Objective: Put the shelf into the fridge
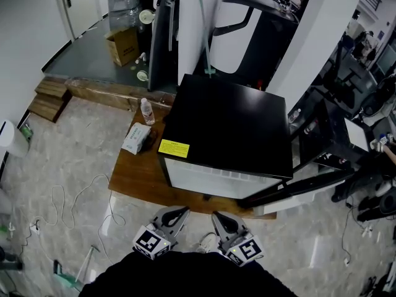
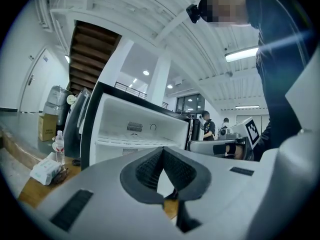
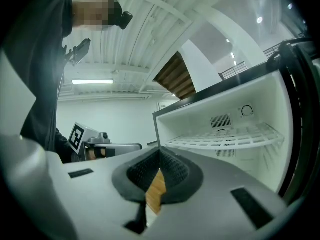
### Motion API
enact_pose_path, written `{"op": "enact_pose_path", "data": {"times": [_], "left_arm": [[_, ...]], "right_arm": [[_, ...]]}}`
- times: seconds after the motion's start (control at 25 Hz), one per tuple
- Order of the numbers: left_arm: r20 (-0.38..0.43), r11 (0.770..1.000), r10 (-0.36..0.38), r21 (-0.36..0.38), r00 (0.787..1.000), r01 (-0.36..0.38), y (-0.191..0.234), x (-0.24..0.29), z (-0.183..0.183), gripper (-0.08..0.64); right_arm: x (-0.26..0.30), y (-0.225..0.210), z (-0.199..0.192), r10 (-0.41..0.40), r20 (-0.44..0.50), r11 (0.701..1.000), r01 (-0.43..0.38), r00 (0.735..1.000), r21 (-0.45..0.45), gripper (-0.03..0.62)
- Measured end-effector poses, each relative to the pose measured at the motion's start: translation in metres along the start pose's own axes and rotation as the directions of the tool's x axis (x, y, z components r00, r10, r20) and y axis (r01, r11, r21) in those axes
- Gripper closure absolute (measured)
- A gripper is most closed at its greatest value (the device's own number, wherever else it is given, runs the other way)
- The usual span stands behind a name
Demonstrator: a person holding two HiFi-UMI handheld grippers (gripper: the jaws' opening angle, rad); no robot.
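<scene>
The black mini fridge [image 1: 229,122] stands on a wooden board, its door [image 1: 309,181] swung open to the right. A white wire shelf [image 3: 225,140] lies level inside the white cabinet; the same shelf [image 2: 130,142] shows in the left gripper view. My left gripper [image 1: 179,214] and right gripper [image 1: 218,218] hover side by side just in front of the fridge opening, pointing level at it. In the gripper views the left gripper [image 2: 163,151] and the right gripper [image 3: 160,151] each have their ribbed pads pressed together with nothing between them.
A water bottle [image 1: 146,111] and a tissue pack [image 1: 136,138] sit on the wooden board [image 1: 133,178] left of the fridge. Cables [image 1: 68,203] trail over the floor at left. A cardboard box [image 1: 124,45] stands further back. Black furniture [image 1: 334,135] crowds the right.
</scene>
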State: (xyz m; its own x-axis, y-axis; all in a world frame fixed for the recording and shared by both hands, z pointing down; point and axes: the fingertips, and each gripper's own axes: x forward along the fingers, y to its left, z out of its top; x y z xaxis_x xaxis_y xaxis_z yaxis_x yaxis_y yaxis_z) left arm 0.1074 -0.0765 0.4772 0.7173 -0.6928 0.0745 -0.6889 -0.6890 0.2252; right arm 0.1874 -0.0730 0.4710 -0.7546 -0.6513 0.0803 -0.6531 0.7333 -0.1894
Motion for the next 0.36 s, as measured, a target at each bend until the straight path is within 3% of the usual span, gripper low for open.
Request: {"op": "enact_pose_path", "data": {"times": [0.36], "left_arm": [[0.002, 1.000, -0.013, 0.012, 1.000, 0.013, -0.0009, -0.0031, 0.0054, 0.554]], "right_arm": [[0.0056, 0.0047, 0.0042, 0.015, -0.015, 1.000, -0.014, 1.000, 0.005, 0.588]]}}
